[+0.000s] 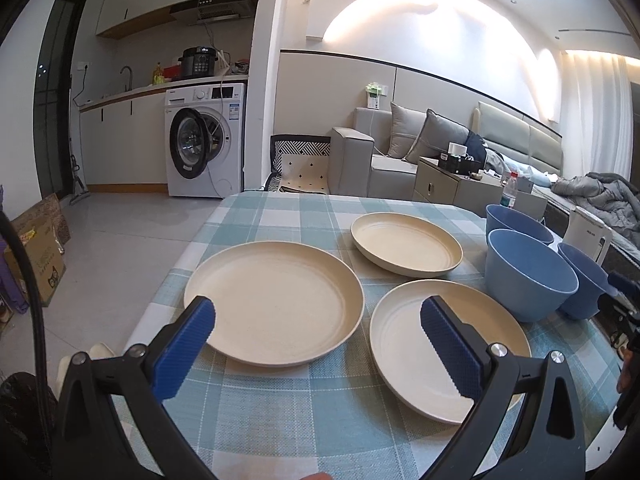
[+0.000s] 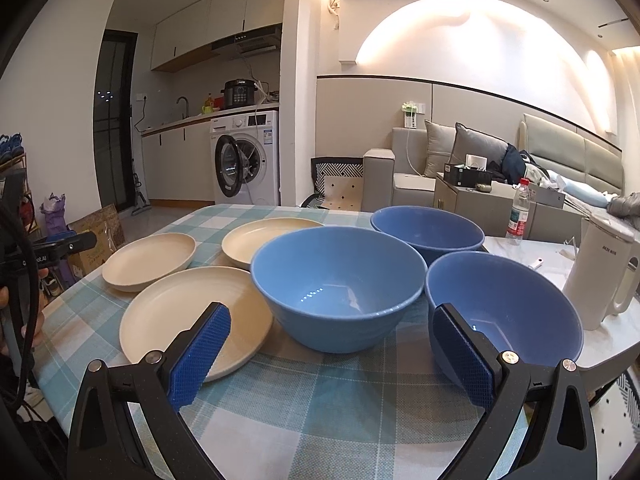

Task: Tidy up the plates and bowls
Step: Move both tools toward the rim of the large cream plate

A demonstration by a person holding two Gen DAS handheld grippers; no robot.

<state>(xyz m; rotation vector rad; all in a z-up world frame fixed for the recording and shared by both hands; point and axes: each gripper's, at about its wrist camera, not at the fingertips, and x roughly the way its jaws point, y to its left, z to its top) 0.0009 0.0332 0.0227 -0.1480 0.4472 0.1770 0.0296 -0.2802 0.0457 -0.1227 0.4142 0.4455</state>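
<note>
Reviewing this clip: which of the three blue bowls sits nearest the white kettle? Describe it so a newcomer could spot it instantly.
Start at the checked tablecloth, then go to its right end, where the white kettle stands on the bare tabletop. The blue bowl closest to that kettle is the one. Unlike the other two bowls, it stands at the cloth's edge, partly behind the right claw.

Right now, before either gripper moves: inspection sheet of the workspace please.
Surface: table under a checked tablecloth, flat.
Job's things: three cream plates and three blue bowls, all separate, none stacked.
Clutter: white kettle and water bottle beside the bowls.
Grippers: left gripper open, empty; right gripper open, empty.
Cables: black cable at the left edge.
Surroundings: washing machine, door open; sofa.
</note>
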